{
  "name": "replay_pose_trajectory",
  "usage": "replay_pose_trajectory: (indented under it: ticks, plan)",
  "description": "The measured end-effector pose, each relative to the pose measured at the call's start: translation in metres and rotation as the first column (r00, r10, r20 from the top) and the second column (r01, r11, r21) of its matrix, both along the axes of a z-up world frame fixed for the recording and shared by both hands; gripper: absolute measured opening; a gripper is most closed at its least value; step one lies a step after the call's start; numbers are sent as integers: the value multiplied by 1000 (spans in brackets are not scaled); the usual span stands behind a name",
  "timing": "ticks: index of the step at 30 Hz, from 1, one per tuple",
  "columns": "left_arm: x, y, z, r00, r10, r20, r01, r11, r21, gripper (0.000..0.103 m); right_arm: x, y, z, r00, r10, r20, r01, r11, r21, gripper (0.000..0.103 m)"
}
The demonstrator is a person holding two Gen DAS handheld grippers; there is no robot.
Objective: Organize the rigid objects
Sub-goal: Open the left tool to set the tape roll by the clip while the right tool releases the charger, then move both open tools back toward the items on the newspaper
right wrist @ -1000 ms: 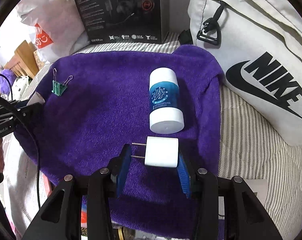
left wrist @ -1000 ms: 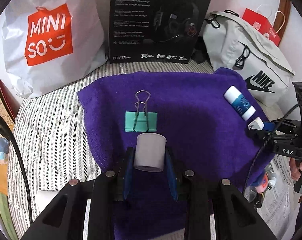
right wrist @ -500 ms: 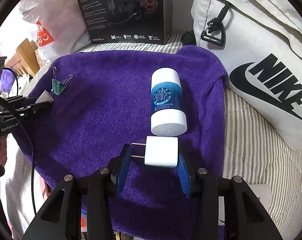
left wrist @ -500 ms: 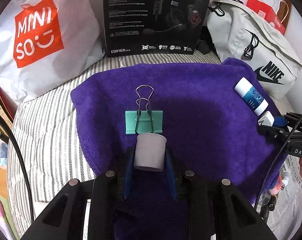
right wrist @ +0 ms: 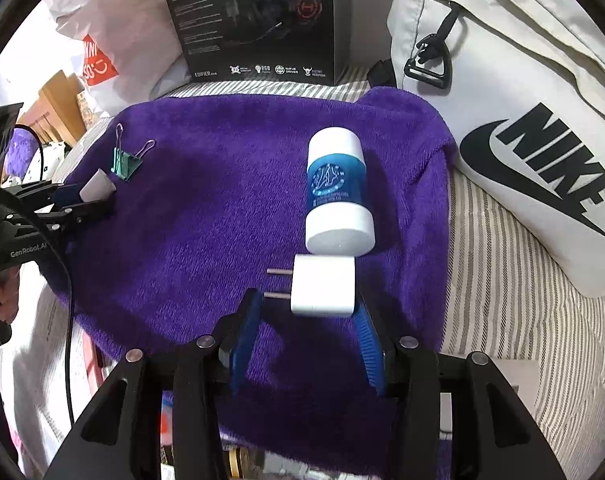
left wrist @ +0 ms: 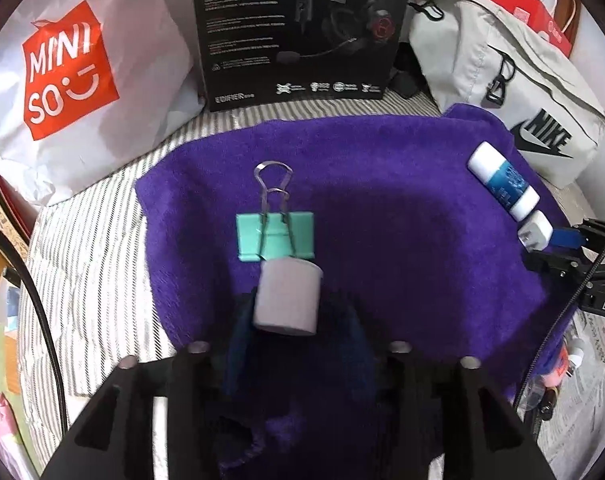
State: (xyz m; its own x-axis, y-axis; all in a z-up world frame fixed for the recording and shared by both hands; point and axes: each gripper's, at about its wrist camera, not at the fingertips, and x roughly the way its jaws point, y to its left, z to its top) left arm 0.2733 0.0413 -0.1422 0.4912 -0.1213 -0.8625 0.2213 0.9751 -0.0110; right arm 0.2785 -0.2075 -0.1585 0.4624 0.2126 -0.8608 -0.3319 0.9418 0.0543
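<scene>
A purple towel lies on the striped bed. My left gripper is open: its jaws stand apart from a grey eraser-like block, which sits just behind a teal binder clip. My right gripper is open around a white plug charger, with gaps at both pads. The charger lies against the near end of a blue and white glue stick. The clip and grey block also show in the right wrist view, the charger and glue stick in the left.
A black headset box stands behind the towel. A white Miniso bag is at the back left and a white Nike bag at the right. Clutter lies past the bed's near edge.
Both grippers moved forward over the towel, then opened. The grey block now sits free next to the clip, and the charger sits free against the glue stick.
</scene>
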Motion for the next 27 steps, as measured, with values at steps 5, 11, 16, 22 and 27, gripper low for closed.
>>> replay_pose_trajectory:
  ticks: [5,11,16,22,27]
  plan:
    - [-10,-7,0,1000,2,-16,-2,1000,26,58,-13,-3,7,1000,-9,0,9,1000,-1,53]
    - [-21,-3,5,999,28,-44,-28,1000,1,58,-31,-9,15,1000,-29,6,28,1000,7,57]
    - [-40,-2,16,998,48,-35,-48,999,-4,58,-50,-15,21,999,-50,11,50,999,17,58]
    - [-66,1,30,998,59,-24,-60,997,-40,58,-70,-20,34,997,-69,38,68,997,21,58]
    - [-91,-1,41,998,60,-5,-60,997,-51,60,-97,-21,49,995,-61,77,61,998,9,59]
